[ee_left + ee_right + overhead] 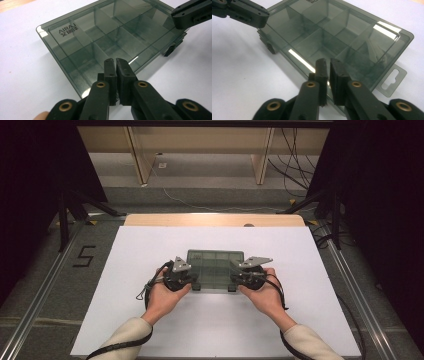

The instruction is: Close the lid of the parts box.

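Compartment box (pixel 215 269) of smoky transparent plastic lies flat on the white sheet (pixel 150 320) covering the counter (pixel 210 219), near the sheet's middle, lid closed. Dividers visible through the lid split the interior into several cells; the compartments look empty as far as the tint allows. Lid bears the printed mark "AIRAJ" near one corner in the left gripper view. Dark latches (pixel 172 48) sit on the box's near long edge, facing the person. A hang tab (pixel 392 80) with a slotted hole projects from one short end, seen in the right gripper view.

Left hand-held gripper (pixel 192 279) rests at the box's near left corner, held in the person's left hand (pixel 165 295). In the left gripper view its jaws are nearly together, a thin slit between the pads, nothing clamped; the tips lie over the box's near edge, and contact with the lid cannot be told.

Right hand-held gripper (pixel 236 279) sits at the near right corner, held in the right hand (pixel 267 295). In its own view the jaws stand slightly apart, a narrow gap, nothing between them; the tips lie above the lid close to the near edge.

Both grippers point inward toward the box, one at each end of its front edge. Each gripper's camera shows the other's black jaw at the far corner. Grey three-cornered plates top both grippers; cables trail back along the sleeves.
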`<state>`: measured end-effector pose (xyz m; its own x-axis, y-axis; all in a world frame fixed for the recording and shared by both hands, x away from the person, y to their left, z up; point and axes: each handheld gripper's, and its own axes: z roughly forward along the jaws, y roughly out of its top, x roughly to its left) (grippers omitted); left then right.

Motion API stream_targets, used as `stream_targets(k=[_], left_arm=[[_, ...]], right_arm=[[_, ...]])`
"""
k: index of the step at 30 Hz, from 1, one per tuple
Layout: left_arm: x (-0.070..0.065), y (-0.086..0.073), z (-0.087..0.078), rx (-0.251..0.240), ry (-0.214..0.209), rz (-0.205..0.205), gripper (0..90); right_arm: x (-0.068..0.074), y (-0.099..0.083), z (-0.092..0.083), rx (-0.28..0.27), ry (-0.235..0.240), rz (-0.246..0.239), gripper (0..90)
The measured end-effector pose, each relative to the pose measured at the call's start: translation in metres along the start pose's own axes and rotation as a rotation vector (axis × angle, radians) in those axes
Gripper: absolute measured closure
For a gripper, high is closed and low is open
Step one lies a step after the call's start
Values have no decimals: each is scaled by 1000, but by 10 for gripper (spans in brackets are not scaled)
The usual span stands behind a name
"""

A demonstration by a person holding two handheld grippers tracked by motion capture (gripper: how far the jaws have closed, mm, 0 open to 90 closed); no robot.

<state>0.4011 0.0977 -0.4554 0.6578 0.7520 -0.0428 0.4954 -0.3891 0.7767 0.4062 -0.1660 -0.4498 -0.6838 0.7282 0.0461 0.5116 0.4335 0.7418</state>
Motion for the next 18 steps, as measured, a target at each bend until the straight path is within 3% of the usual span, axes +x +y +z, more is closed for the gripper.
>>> stream_targets(k=[8, 10, 14, 16, 18], left_arm=[[1, -1, -5, -23, -9, -16, 737], [1, -1, -7, -38, -12, -20, 688], [2, -2, -14, -64, -25, -28, 572], [3, -2, -19, -68, -41, -6, 491], [3, -2, -24, -111, -53, -22, 411]], right_arm=[[-6, -4, -5, -36, 15, 3, 696], [-5, -4, -7, -53, 25, 23, 658], [-6, -4, -11, -100, 36, 21, 579], [-7, -4, -15, -126, 54, 9, 523], [-6, -5, -19, -159, 79, 19, 453]])
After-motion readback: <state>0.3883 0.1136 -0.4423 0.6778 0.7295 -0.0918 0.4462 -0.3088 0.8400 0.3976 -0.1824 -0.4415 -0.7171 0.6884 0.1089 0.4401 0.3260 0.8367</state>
